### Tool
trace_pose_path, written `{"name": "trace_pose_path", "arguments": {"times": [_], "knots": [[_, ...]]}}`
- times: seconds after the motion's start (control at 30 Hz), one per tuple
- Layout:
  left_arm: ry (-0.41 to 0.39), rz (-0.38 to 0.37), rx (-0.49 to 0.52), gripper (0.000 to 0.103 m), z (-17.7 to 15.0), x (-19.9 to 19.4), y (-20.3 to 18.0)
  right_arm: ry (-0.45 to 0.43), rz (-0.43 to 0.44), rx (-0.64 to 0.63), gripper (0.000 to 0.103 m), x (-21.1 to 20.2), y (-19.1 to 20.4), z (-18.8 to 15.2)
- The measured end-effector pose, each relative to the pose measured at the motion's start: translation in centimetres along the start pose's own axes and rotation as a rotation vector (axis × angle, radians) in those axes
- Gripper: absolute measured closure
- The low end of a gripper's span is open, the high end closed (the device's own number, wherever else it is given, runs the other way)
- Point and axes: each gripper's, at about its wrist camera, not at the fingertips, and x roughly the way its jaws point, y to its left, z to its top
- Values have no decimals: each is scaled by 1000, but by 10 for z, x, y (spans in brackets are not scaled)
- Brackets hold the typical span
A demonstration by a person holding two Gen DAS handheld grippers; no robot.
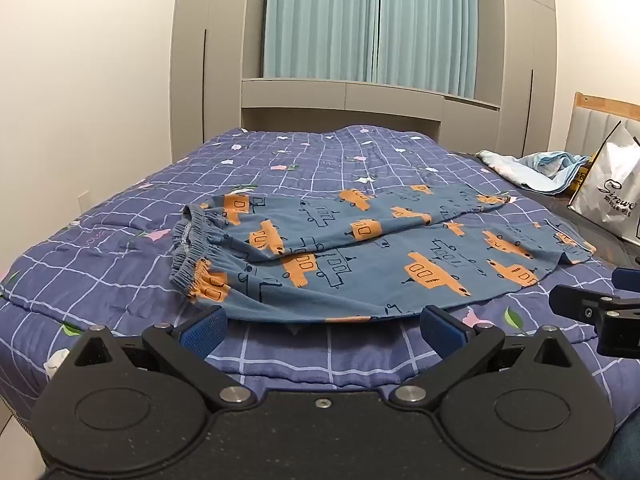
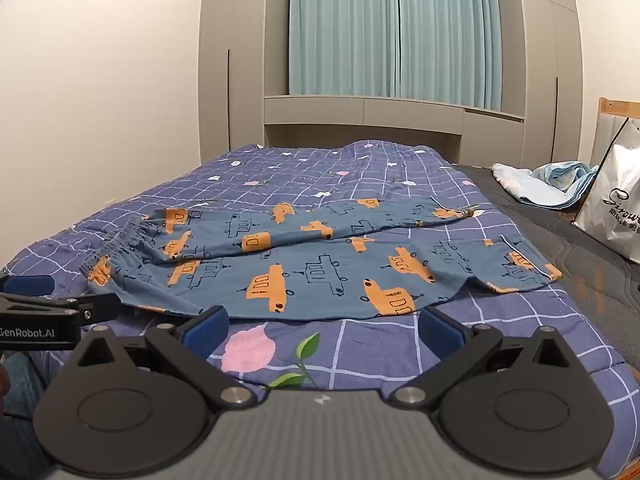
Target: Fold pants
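Note:
Blue pants [image 1: 360, 256] with orange car prints lie spread on the bed, waistband [image 1: 188, 240] to the left, both legs reaching right. They also show in the right wrist view [image 2: 320, 264]. My left gripper [image 1: 324, 326] is open and empty, just short of the pants' near edge. My right gripper [image 2: 324, 326] is open and empty, near the same edge further right, over the quilt. Each gripper shows at the side of the other's view: the right one [image 1: 600, 312], the left one [image 2: 52, 316].
A purple checked quilt [image 1: 100, 264] with flower prints covers the bed. A white shopping bag [image 1: 612, 184] and a crumpled light blue cloth [image 1: 536, 168] sit at the far right by the headboard. Grey wardrobes and teal curtains stand behind the bed.

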Motion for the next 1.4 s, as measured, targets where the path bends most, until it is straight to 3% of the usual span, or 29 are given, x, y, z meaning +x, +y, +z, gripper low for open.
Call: {"name": "trace_pose_path", "arguments": {"times": [1.4], "knots": [[4,2,1,0,1,0,-1,5,1,10,0,0,-2,0]]}}
